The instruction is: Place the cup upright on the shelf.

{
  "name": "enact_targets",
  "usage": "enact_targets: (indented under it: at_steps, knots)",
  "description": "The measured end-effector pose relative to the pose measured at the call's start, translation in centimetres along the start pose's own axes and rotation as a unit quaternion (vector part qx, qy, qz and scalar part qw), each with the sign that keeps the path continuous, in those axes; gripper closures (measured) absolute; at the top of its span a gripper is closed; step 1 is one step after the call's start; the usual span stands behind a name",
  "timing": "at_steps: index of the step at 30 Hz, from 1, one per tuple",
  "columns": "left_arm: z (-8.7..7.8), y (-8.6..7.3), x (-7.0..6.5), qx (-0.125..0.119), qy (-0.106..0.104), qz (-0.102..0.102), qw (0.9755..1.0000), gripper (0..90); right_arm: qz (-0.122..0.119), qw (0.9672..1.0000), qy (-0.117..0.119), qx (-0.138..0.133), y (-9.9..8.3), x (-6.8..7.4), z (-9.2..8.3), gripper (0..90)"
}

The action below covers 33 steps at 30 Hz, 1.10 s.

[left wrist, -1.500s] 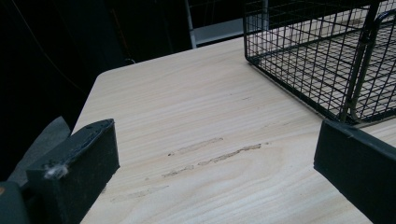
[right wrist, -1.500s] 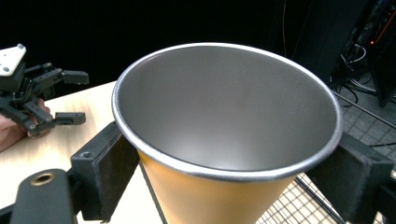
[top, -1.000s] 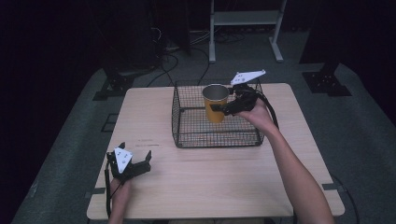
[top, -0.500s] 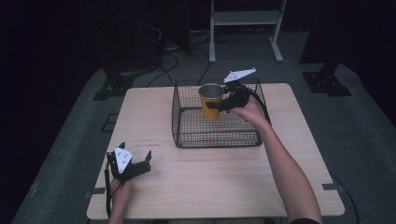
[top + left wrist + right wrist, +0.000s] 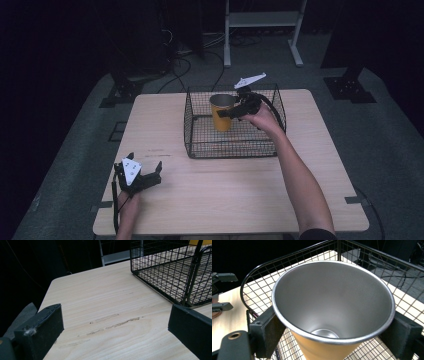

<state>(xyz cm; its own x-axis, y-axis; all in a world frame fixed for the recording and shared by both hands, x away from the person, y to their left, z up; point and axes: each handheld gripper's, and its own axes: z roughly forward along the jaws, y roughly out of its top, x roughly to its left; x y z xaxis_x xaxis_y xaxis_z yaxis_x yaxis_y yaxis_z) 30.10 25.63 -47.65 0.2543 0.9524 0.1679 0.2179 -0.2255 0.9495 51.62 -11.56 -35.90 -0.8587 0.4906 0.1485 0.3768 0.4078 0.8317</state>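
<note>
Yellow outside and steel inside, the cup point(image 5: 222, 114) stands upright in the wire basket point(image 5: 200, 145) on the desk point(image 5: 225, 190), pinched by the right hand-held gripper point(image 5: 226, 113). Near the desk's front left corner, the left hand-held gripper point(image 5: 145, 172) rests with jaws spread.

Left gripper view: wide-apart jaws frame bare wood beside the basket point(image 5: 160, 277).

Right gripper view: both jaws press the cup point(image 5: 332, 312) just under its rim.

High view overlooks table point(image 5: 225, 190); gripper views close.
</note>
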Motion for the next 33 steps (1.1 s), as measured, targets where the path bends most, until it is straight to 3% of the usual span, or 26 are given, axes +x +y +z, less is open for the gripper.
enact_targets:
  at_steps: [18,26,33]
  knots:
    - [0.0,0.0,0.0,0.000,0.000,0.000,1.0000,0.0,0.021,0.9994,-0.009,0.025,-1.9,-1.6,2.4,13.0]
    - [0.0,0.0,0.0,0.000,0.000,0.000,1.0000,0.0,0.025,0.9981,-0.030,0.047,-3.0,-2.6,2.9,12.8]
    - [0.0,0.0,0.0,0.000,0.000,0.001,1.0000,0.0,0.019,0.9972,-0.043,0.058,-2.9,-2.6,2.9,12.5]
